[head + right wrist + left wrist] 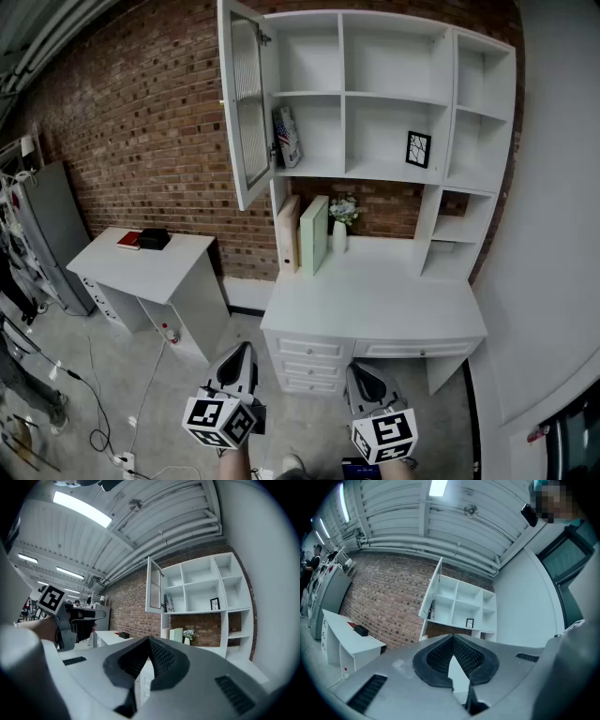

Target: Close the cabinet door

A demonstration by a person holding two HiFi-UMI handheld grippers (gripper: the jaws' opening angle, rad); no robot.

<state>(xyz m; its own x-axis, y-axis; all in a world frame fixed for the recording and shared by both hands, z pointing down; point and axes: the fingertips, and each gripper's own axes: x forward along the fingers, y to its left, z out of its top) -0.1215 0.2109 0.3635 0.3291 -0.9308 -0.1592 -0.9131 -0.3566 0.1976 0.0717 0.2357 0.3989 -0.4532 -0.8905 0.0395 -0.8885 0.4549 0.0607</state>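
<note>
The white shelf unit (394, 103) stands on a desk against the brick wall. Its glass-paned cabinet door (246, 103) at the upper left is swung wide open towards me; it also shows in the left gripper view (431, 592) and the right gripper view (153, 585). Both grippers are held low, well short of the desk and far from the door. My left gripper (242, 349) (453, 637) is shut with nothing in it. My right gripper (362, 368) (149, 639) is also shut and empty.
A white desk (375, 305) with drawers sits under the shelves, carrying upright books (313, 234) and a small flower vase (341, 221). A picture frame (418, 148) stands on a shelf. A low white side table (178, 272) is at the left. Cables (103, 412) trail over the floor.
</note>
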